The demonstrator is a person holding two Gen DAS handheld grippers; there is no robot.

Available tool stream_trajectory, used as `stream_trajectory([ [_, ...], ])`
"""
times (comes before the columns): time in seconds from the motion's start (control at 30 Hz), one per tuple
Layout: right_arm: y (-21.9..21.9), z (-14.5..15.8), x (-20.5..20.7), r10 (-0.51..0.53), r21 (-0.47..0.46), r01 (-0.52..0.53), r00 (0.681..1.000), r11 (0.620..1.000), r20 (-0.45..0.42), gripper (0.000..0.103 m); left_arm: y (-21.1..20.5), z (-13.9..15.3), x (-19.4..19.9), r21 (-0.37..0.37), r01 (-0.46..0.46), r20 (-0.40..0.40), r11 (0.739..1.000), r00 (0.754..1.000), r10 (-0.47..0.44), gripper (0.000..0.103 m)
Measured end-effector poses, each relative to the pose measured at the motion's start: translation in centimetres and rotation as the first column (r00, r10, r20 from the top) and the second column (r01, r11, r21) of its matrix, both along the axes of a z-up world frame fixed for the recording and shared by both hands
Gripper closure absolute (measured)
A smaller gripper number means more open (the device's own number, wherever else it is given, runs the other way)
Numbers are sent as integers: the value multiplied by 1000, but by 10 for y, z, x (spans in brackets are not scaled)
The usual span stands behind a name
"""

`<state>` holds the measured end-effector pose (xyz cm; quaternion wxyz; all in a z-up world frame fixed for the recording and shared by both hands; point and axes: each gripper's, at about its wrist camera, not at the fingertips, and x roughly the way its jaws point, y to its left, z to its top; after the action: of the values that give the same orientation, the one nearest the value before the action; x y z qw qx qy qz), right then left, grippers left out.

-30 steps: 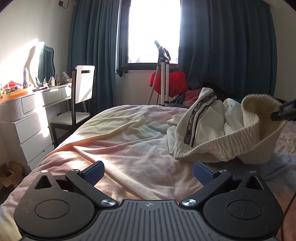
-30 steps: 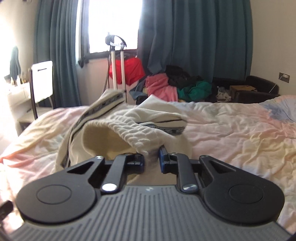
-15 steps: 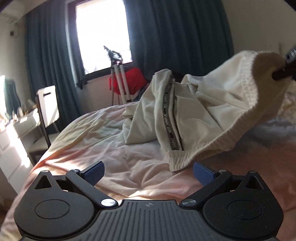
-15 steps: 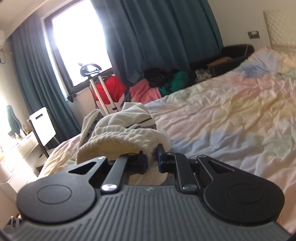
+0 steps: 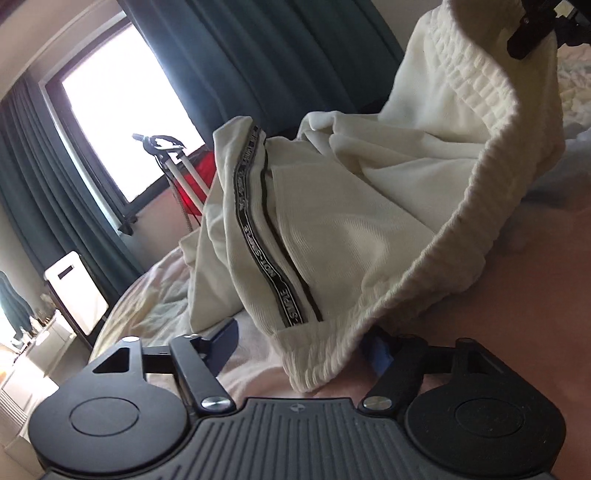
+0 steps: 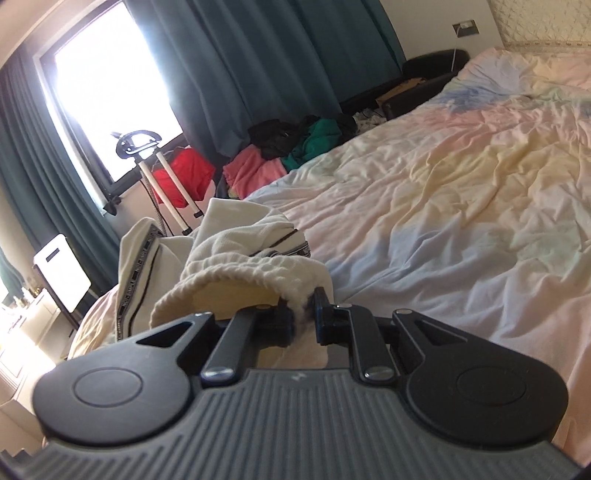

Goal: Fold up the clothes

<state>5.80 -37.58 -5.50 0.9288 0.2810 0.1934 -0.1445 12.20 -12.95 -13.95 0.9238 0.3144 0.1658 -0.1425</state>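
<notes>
White sweatpants [image 5: 369, 229] with a black lettered side stripe [image 5: 266, 254] hang half-lifted off the bed. My right gripper [image 6: 303, 322] is shut on the ribbed waistband [image 6: 258, 271]; in the left wrist view it shows at the top right [image 5: 532, 33], holding that band high. My left gripper [image 5: 301, 345] is open low over the sheet. The waistband's lower end [image 5: 317, 369] hangs between its blue pads [image 5: 225, 339] without being pinched. The legs trail away, crumpled on the bed.
The bed's pastel sheet [image 6: 461, 192] stretches wide to the right. Beyond its far edge lie a pile of clothes [image 6: 288, 151], a red bag [image 6: 184, 177] and a white-legged stand [image 6: 162, 184]. A white chair [image 5: 77, 295] and a dresser [image 5: 33, 347] stand at the left.
My right gripper has raised the waistband well above the bed. My left gripper has tilted and closed in until the band's lower end hangs between its open fingers.
</notes>
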Motion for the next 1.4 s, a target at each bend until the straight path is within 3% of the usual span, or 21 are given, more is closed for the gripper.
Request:
stream_trajectory([
  [0.2, -7, -5, 10, -27, 6, 27, 999, 1000, -23, 88, 3, 12, 12, -86, -79, 62, 993, 994, 84, 51],
  [0.3, -8, -7, 10, -27, 22, 28, 999, 999, -39, 88, 13, 26, 11, -169, -118, 89, 978, 987, 135, 50],
  [0.37, -9, -6, 8, -32, 28, 33, 999, 999, -42, 88, 19, 33, 7, -182, -129, 103, 975, 983, 149, 48],
  [0.43, -8, -6, 5, -36, 27, 37, 998, 999, -48, 88, 19, 33, 2, -154, -139, 117, 978, 980, 158, 47],
  [0.73, 3, -3, 4, -17, -20, 15, 998, 1000, -67, 87, 3, -1, -17, 54, -34, 107, 998, 994, 28, 46],
  [0.87, -1, -6, 8, -38, -17, 37, 996, 999, -80, 87, -15, -14, -13, 212, 48, 171, 976, 982, -85, 46],
  [0.93, -1, -7, 11, -48, -27, 46, 996, 999, -81, 86, -20, -17, -8, 238, 63, 160, 969, 982, -103, 49],
  [1.13, 5, -9, 20, -55, -95, 47, 995, 994, -87, 86, -7, 11, 4, 64, -18, 136, 998, 991, 9, 52],
  [1.2, 10, -8, 20, -29, -121, 18, 996, 992, -88, 86, -1, 26, 3, -5, -34, 138, 999, 990, 35, 64],
  [1.23, 13, -6, 18, -14, -132, 3, 996, 991, -86, 86, 2, 34, 2, -45, -45, 137, 998, 989, 51, 75],
  [1.27, 16, -5, 15, 1, -141, -13, 996, 990, -85, 86, 6, 43, 2, -94, -58, 134, 994, 988, 70, 84],
  [1.33, 21, -2, 9, 30, -162, -43, 996, 986, -82, 86, 20, 68, -1, -224, -94, 123, 970, 985, 124, 88],
  [1.4, 26, 1, 3, 59, -178, -73, 994, 981, -87, 86, 37, 91, -6, -347, -132, 95, 928, 980, 174, 90],
])
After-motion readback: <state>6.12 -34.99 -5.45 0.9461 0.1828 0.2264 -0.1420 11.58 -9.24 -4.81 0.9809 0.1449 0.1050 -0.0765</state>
